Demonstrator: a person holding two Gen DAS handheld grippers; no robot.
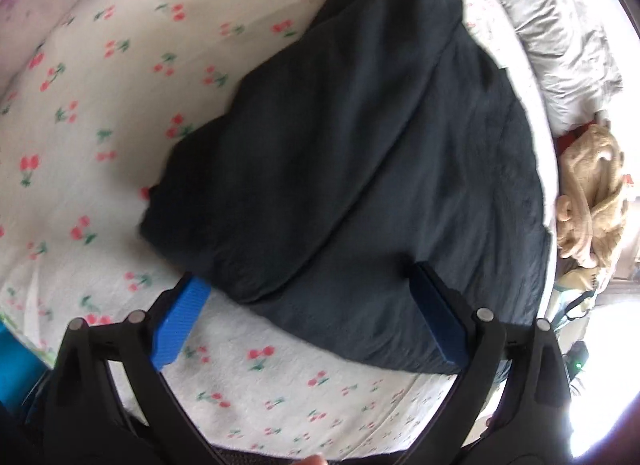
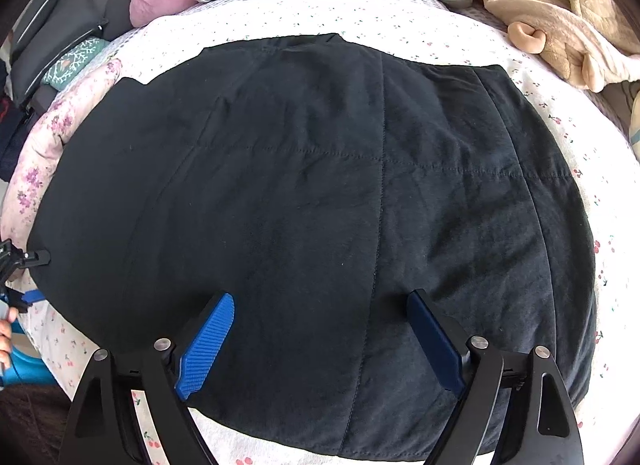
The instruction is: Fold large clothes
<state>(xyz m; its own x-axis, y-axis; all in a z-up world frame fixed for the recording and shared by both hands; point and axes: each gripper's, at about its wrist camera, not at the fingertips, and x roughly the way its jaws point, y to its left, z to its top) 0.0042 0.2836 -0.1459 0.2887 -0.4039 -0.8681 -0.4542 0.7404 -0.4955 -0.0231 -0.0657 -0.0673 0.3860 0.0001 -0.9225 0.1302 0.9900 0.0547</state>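
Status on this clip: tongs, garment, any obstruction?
Left tongs open, right tongs open, both empty above the near hem. Dark navy quilted garment spread on the cherry-print bedsheet, partly folded. Beige plush blanket lies clear of it.

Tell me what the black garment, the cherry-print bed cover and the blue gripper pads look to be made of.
Black garment: soft matte fabric, seemingly padded or quilted, judging by the stitched seam lines crossing it; the nap looks faintly velvety.
Cherry-print bed cover: white fleecy or plush textile, going by its fuzzy surface.
Blue gripper pads: probably rubber or moulded plastic, finely ribbed and matte.
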